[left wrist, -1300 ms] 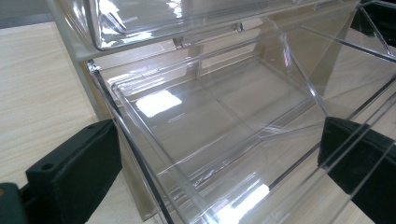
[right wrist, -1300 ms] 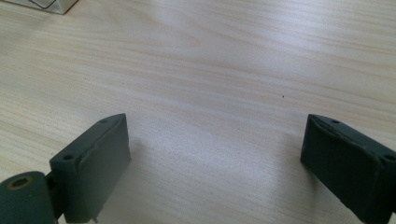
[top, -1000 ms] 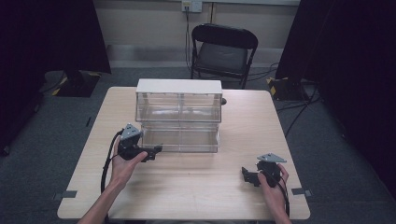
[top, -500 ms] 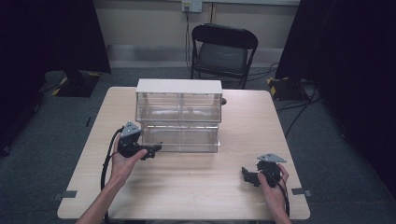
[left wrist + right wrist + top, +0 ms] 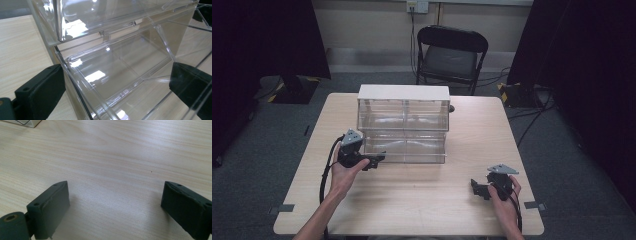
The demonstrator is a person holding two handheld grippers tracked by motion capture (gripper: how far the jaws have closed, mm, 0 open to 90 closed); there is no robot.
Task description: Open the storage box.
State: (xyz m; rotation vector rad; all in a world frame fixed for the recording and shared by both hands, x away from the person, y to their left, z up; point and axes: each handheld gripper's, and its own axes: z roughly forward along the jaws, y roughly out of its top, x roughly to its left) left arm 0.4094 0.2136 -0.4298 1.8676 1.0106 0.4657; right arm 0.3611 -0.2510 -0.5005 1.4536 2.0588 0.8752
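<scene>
Table evenly lit from overhead; surroundings dark. Glare patches on clear drawer unit toward 12 o'clock. Jaws slightly blurred.

No readable text, labels, brands or nos. anywhere. Clear drawer cabinet on the tabletop: no markings on its fronts or white top. Yellow/black striped patches on the floor, left & right of the cabinet, carry no legible words. Wall outlet behind it: too small to read.
</scene>
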